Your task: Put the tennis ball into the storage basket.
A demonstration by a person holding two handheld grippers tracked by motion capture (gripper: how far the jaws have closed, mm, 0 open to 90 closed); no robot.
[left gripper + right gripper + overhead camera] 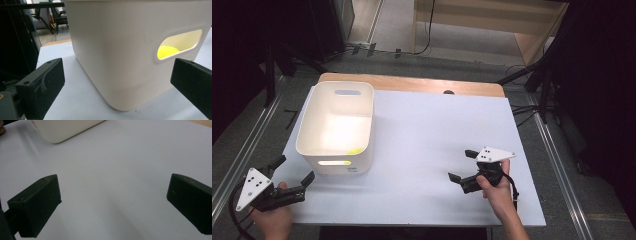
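A lab or test room, dim at the edges. A white-topped counter point(422, 150) stands between metal floor rails point(557, 165), with black stands and cables point(532, 107) beside it. Beyond the counter are office chairs point(58, 16).

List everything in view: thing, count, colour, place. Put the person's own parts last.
bin: one, cream white with handle slots, left half of the table.
yellow thing: one, inside the bin, seen through its near handle slot; too hidden to identify.
table: one, white top with a wooden far edge.
left gripper: one, black, jaws open, near left corner, pointing toward the bin.
right gripper: one, black, jaws open over bare table at right.
hands: two, one on each gripper.
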